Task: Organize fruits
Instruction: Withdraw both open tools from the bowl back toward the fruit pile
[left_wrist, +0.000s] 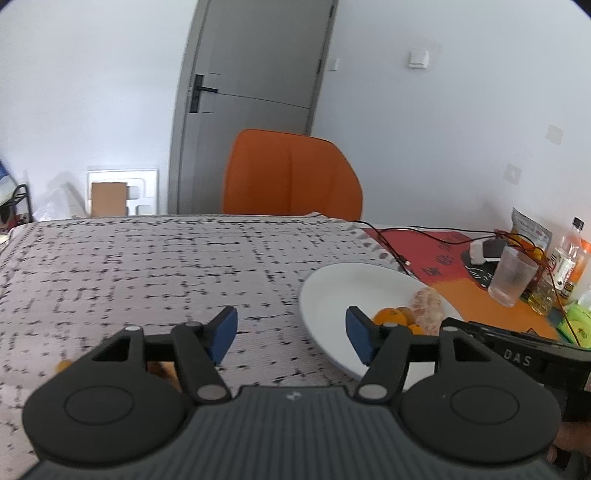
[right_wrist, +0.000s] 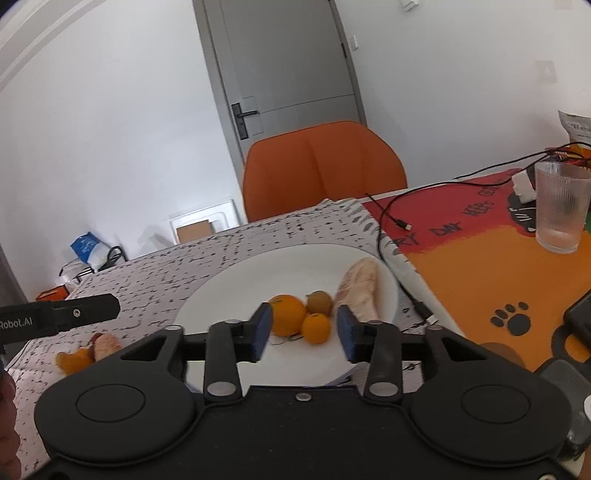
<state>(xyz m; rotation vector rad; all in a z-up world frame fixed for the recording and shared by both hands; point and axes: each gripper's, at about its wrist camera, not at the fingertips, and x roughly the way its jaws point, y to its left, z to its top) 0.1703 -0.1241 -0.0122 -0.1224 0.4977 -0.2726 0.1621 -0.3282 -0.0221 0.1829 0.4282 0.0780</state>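
Just beyond the open right gripper (right_wrist: 303, 330), oranges (right_wrist: 300, 318) on plate (right_wrist: 221, 291).

Two black grippers, left (left_wrist: 291, 334) and right (right_wrist: 304, 330), are seen with blue pads (left_wrist: 224, 334), silver rivets and round housings; "Robot.AI" is printed on one.

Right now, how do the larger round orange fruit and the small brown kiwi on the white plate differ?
The larger round orange fruit is bright orange and smooth; the small brown kiwi is dull brown. The orange is clearly bigger. It sits nearer the right gripper; the kiwi lies farther back. Both rest on the white plate, ungripped.
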